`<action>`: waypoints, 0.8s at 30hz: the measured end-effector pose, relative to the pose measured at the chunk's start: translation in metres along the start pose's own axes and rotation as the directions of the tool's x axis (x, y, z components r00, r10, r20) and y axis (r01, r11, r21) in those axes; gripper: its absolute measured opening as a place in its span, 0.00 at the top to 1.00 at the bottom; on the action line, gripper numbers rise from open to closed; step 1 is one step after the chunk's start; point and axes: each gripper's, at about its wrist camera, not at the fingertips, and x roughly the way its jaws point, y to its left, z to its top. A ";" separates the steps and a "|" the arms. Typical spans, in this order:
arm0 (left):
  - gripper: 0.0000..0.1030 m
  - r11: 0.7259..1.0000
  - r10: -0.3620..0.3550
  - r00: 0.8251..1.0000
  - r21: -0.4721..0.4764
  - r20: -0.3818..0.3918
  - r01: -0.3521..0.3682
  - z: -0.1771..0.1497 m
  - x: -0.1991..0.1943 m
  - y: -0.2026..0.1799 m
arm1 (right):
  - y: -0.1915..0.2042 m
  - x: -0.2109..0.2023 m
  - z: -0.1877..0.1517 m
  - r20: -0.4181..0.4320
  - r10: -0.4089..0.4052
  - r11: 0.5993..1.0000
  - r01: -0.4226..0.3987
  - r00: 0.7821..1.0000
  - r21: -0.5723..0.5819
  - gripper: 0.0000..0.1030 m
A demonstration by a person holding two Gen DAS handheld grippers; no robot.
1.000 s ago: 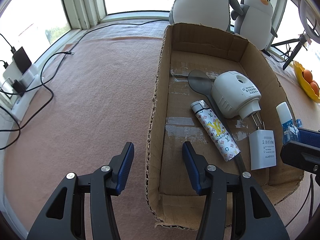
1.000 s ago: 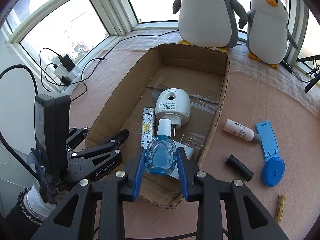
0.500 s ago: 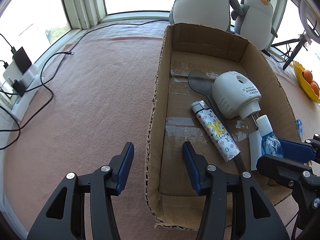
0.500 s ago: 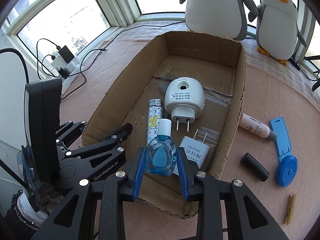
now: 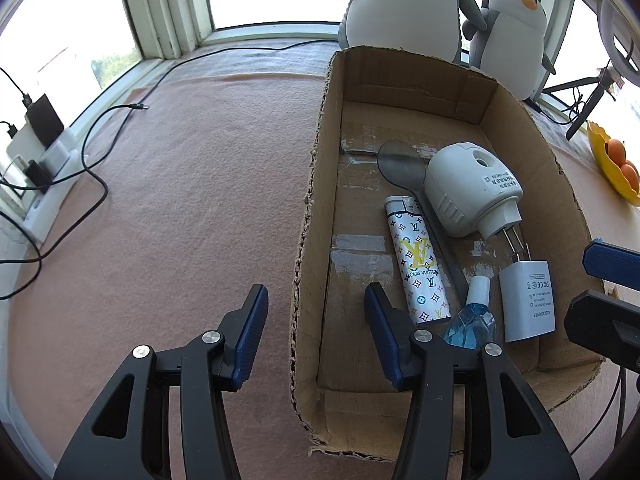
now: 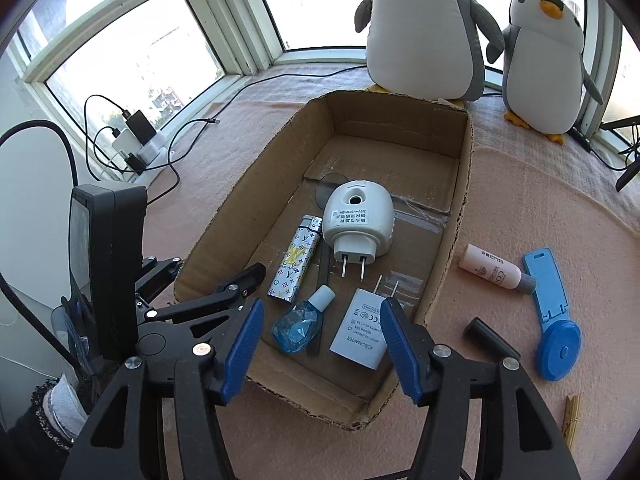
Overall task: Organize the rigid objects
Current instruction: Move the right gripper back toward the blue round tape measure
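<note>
Right gripper (image 6: 322, 346) hangs over the near end of the cardboard box (image 6: 460, 216) with its jaws opening and nothing clamped between them, while the left gripper (image 5: 316, 338) straddles the box's left wall, pads apart from the cardboard. One blue bottle (image 6: 298, 326) lies flat on the box floor, white cap pointing toward the far end, between one patterned lighter (image 6: 294, 260) and one white adapter (image 6: 360, 330). One white plug-in device (image 6: 356, 216) lies farther in.

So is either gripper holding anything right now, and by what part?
Nothing is held. The right gripper is opening, the blue bottle lying loose in the box. The left gripper straddles the box wall without pressing it.
</note>
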 end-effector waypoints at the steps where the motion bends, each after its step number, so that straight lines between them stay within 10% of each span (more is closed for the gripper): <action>1: 0.51 1.000 0.000 1.000 0.000 0.000 0.000 0.000 0.000 0.000 | -0.003 -0.003 0.000 0.006 -0.002 1.000 0.002 1.000 0.003 0.44; 24: 0.51 1.000 0.001 1.000 0.001 0.000 -0.001 0.000 0.000 0.000 | -0.111 -0.056 -0.031 0.025 -0.185 0.982 0.184 0.982 0.035 0.41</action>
